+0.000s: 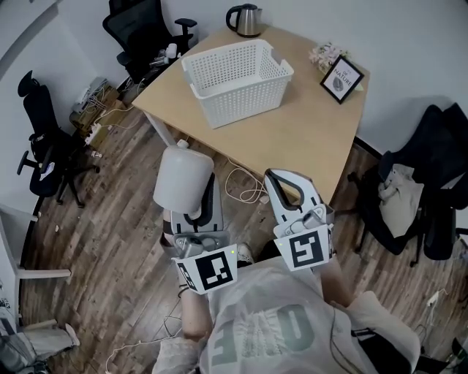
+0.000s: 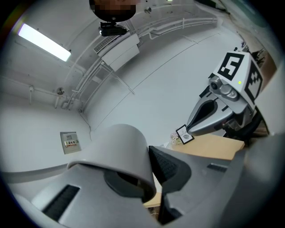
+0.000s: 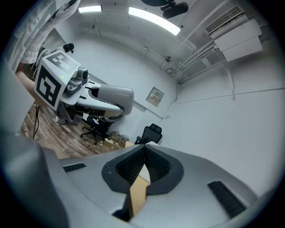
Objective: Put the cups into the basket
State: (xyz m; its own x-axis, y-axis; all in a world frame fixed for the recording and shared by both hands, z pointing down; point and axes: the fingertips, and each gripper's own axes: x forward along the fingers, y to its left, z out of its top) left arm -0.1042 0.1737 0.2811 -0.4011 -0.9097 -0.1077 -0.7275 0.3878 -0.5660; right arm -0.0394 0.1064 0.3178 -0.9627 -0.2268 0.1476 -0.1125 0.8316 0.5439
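Your left gripper (image 1: 194,215) grasps the cup (image 1: 181,179) by its rim, ready for the basket (image 1: 219,109); your right gripper (image 1: 275,177) is clenched, empty

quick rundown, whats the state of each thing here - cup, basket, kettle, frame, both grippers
cup: in the air, off the table, clamped at its rim, mouth facing the left gripper
left gripper: shut on the cup
right gripper: shut, nothing between its jaws
basket: upright on the table, empty
kettle: upright, lid closed
picture frame: standing upright on the table
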